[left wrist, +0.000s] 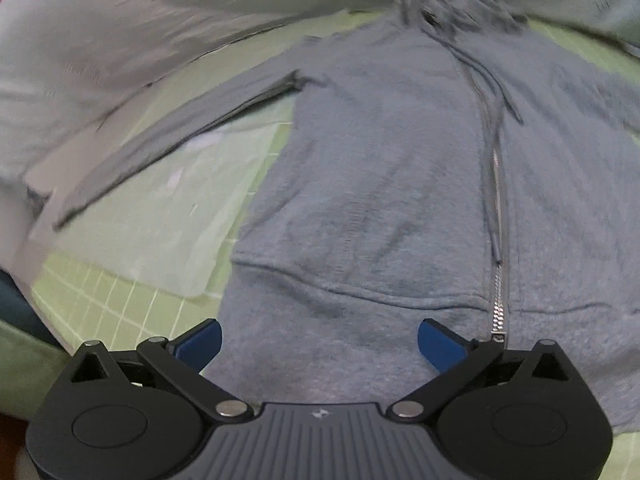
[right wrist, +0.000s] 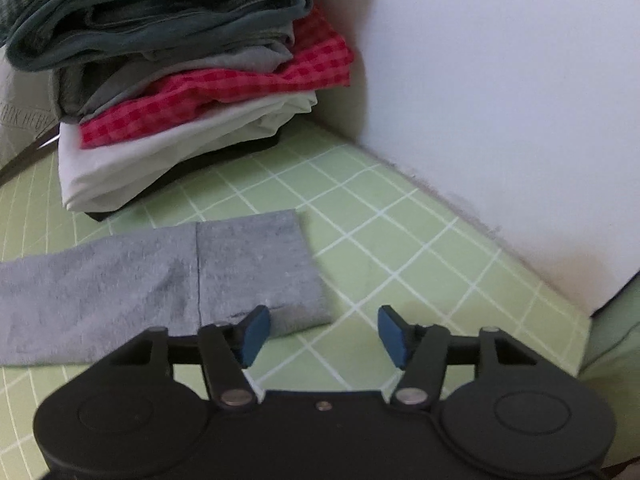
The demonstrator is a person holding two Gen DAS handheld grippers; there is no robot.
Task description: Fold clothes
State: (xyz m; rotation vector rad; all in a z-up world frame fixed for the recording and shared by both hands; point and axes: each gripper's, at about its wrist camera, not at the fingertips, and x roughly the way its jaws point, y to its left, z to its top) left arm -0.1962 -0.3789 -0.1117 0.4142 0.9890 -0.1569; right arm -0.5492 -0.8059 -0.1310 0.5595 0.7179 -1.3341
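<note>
A grey zip-up hoodie [left wrist: 380, 168] lies flat, front up, on a green grid mat [left wrist: 120, 308]. Its zipper [left wrist: 497, 280] runs down the middle and its left sleeve [left wrist: 168, 148] stretches out to the left. My left gripper [left wrist: 318, 342] is open and empty just above the hoodie's bottom hem. In the right wrist view the hoodie's other sleeve [right wrist: 160, 276] lies flat on the mat, cuff end to the right. My right gripper [right wrist: 324, 334] is open and empty, its left fingertip [right wrist: 254, 334] at the cuff's near corner.
A stack of folded clothes [right wrist: 188, 80] stands on the mat behind the sleeve, with a red checked piece and a white one low in it. A white wall [right wrist: 500, 100] borders the mat [right wrist: 400, 216] at right. White fabric [left wrist: 120, 32] lies beyond the hoodie.
</note>
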